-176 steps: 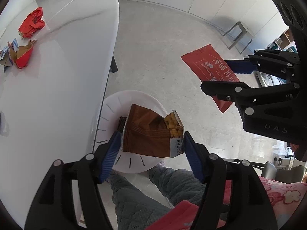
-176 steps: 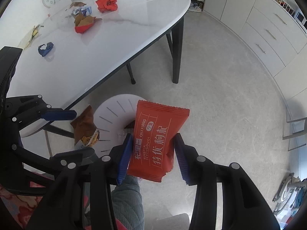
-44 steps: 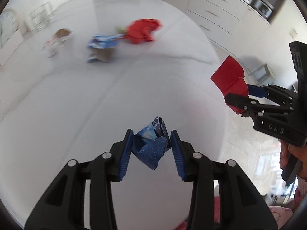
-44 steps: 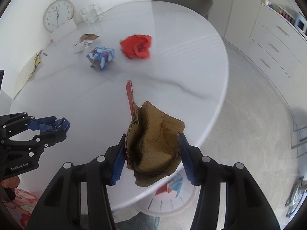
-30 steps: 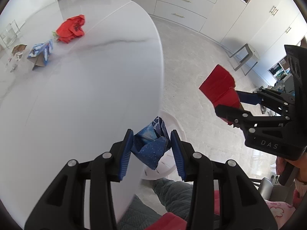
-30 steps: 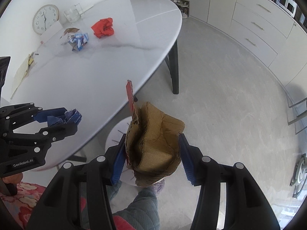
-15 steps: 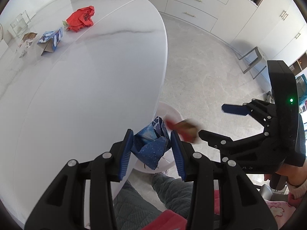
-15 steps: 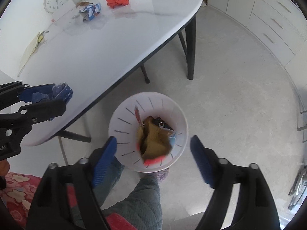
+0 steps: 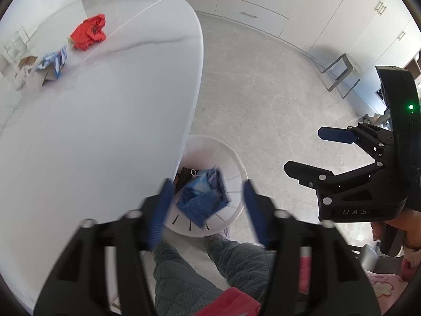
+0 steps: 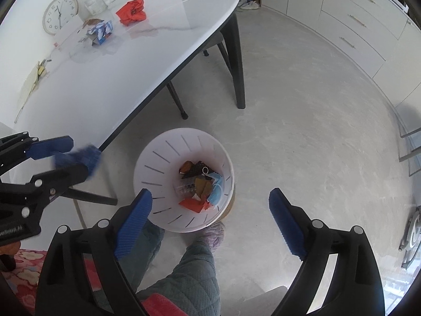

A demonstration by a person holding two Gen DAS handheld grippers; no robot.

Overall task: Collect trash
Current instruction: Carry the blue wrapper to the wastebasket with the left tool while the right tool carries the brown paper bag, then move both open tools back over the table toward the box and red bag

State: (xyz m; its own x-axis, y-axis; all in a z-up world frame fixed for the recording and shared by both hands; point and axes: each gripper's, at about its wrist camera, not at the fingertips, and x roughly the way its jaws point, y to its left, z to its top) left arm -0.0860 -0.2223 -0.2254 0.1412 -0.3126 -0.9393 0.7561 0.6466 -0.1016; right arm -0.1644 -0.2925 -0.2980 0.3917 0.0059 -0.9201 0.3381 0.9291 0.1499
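Your white oval table stands on a grey stone-look floor, with cream drawer units behind. On it lie a red crumpled wrapper and a blue-and-white carton. Your left gripper is spread wide; the blue crumpled wrapper sits blurred between its pads, and contact cannot be judged. Your right gripper is wide open and empty above the white slotted bin. The table edge hides part of the bin.
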